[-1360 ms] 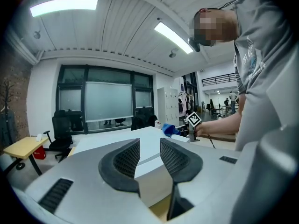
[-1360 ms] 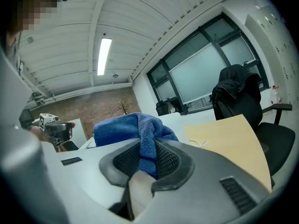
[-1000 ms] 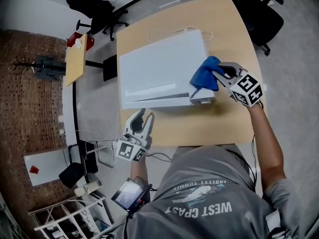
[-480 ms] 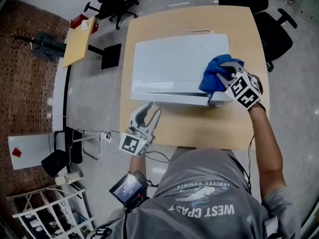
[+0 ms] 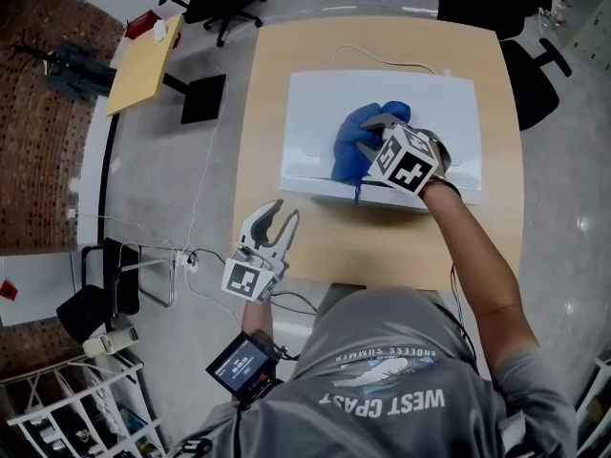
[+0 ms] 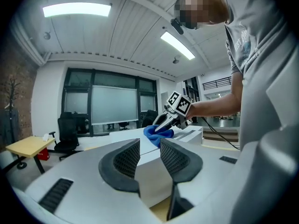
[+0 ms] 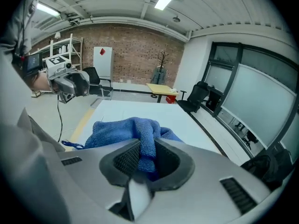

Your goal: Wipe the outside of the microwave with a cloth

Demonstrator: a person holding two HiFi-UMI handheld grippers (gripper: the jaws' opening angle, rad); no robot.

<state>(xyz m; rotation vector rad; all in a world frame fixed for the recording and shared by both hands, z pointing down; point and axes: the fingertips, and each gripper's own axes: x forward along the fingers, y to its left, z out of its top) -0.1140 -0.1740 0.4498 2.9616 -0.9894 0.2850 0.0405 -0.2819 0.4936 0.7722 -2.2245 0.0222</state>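
Note:
The white microwave [image 5: 420, 113] stands on the wooden table [image 5: 272, 93]. A blue cloth [image 5: 353, 146] lies bunched on its top near the front edge, left of centre. My right gripper [image 5: 375, 134] is shut on the cloth and presses it onto the top. In the right gripper view the cloth [image 7: 133, 129] fills the gap between the pads of the right gripper [image 7: 147, 157] above the white top [image 7: 140, 108]. My left gripper [image 5: 277, 219] hovers open and empty off the table's front left edge. The left gripper [image 6: 149, 155] faces the microwave's side [image 6: 152, 169], with the cloth [image 6: 156, 133] beyond.
A thin cable [image 5: 382, 62] runs on the table behind the microwave. Black office chairs [image 5: 530, 79] stand at the far and right sides. A small yellow side table [image 5: 143, 60] sits far left. A wire rack [image 5: 86, 399] and floor cables [image 5: 181, 256] lie near left.
My right gripper has dragged the blue cloth leftward across the microwave's top, from the right front corner to the middle. The left gripper stays open beside the table's front left.

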